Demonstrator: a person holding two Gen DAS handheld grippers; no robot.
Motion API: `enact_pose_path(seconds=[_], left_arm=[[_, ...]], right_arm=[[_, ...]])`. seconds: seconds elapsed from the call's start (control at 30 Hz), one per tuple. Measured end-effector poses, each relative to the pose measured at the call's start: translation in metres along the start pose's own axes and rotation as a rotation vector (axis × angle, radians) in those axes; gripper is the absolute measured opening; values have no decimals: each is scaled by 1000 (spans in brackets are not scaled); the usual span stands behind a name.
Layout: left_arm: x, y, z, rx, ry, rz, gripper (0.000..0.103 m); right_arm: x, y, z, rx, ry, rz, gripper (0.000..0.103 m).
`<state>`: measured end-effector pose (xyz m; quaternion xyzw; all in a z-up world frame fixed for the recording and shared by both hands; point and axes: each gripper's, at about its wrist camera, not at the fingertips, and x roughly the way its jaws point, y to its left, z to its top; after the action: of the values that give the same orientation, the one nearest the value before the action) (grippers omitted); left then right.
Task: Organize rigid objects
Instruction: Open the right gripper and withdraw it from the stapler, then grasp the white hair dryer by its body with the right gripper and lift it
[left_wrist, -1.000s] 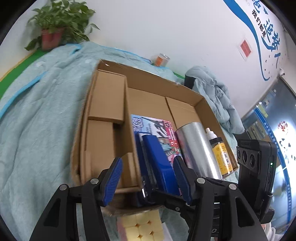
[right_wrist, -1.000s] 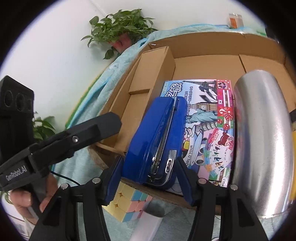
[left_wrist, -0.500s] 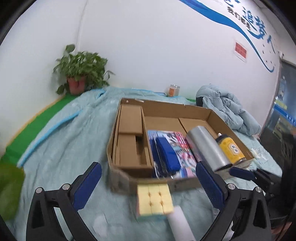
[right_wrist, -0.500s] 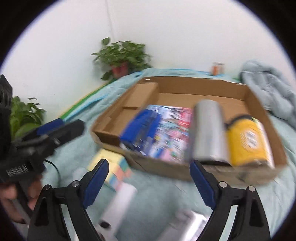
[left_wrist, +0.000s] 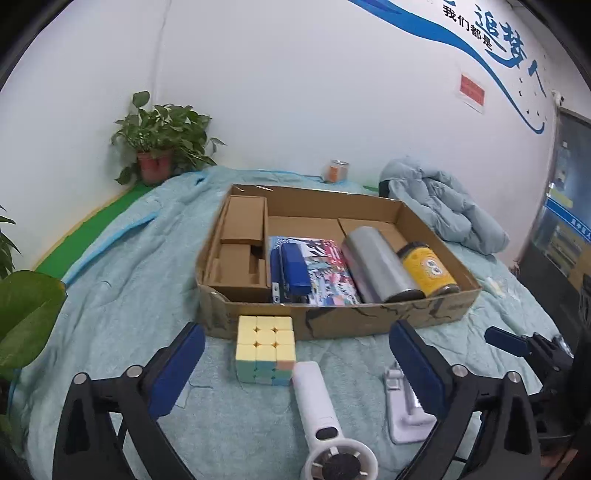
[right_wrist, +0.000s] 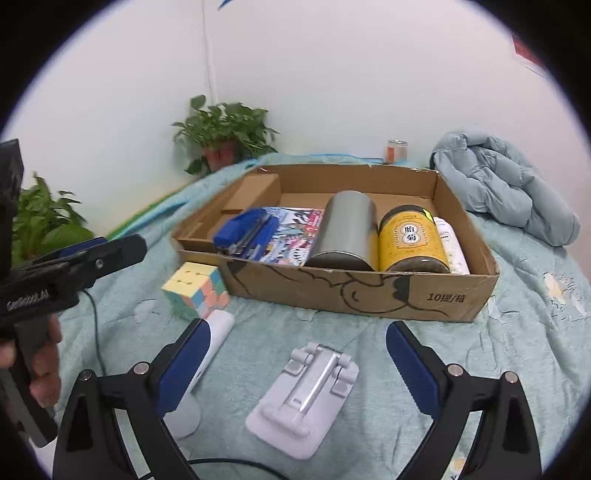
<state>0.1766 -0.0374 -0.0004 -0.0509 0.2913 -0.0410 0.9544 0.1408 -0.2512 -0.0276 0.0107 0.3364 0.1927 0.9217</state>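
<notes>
With both claws spread and empty, jaws just opened, left claw (left_wrist: 295, 365) over the cube (left_wrist: 265, 347) and fan (left_wrist: 325, 417), right claw (right_wrist: 297, 363) above the stand (right_wrist: 304, 402), we centre each before closing; the box (right_wrist: 369, 295) lies just beyond.

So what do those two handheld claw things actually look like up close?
Each gripper is a black plastic frame of angular, strut-like arms with silver rivets, ending in two fingers faced with blue pads. The left gripper and right gripper look alike. In the right wrist view the left one's black body bears white lettering, too blurred to read for sure, with a thin dark cable trailing below.
</notes>
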Motion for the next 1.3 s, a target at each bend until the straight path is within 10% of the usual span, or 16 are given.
enact_pose_path(seconds=[0.27, 0.57, 0.93, 1.3], left_arm=[[3, 1, -17, -19, 97, -29, 102], [55, 10, -74, -180, 381, -256, 85], [60, -38, -72, -132, 368, -515, 76], [78, -3, -62, -247, 379, -440, 77]], right_arm=[[-17, 4, -19, 7, 21, 185, 97], [-4, 37, -65, -2, 197, 315, 97], [8, 26, -66, 46, 195, 257, 94], [10, 22, -60, -3, 158, 243, 80]])
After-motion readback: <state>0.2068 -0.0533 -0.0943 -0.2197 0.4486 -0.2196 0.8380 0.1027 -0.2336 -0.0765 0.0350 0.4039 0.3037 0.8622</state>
